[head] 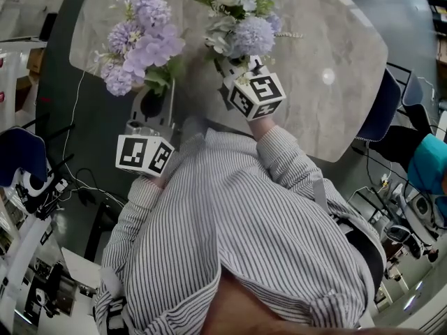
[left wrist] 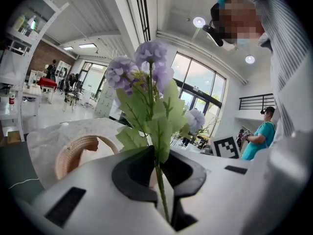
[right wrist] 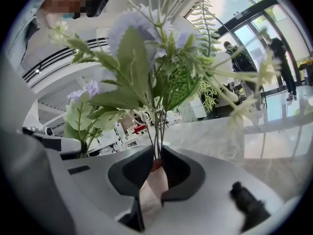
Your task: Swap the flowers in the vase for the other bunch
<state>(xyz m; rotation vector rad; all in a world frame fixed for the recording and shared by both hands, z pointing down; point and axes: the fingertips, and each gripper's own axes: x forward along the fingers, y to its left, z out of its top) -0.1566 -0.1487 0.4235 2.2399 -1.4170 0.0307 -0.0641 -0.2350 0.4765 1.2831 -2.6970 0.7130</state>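
A bunch of purple flowers [head: 140, 44] stands over the left of the marble table [head: 328, 75]. My left gripper [head: 155, 93] is shut on its thin green stem [left wrist: 159, 180], and the blooms [left wrist: 146, 77] rise straight above the jaws. A mixed bunch of white and lilac flowers with fern [head: 241, 19] is to its right. My right gripper [head: 227, 67] is shut on this bunch's gathered stems [right wrist: 156, 126], with a pale wrap showing below the pads. A tan woven vessel rim [left wrist: 80, 153] sits on the table ahead of the left gripper; no vase shows in the head view.
A dark blue chair [head: 380, 107] stands at the table's right edge. A person in teal [left wrist: 257, 136] is off to the right. Cables and equipment [head: 42, 187] crowd the floor at the left. My striped sleeves fill the near side.
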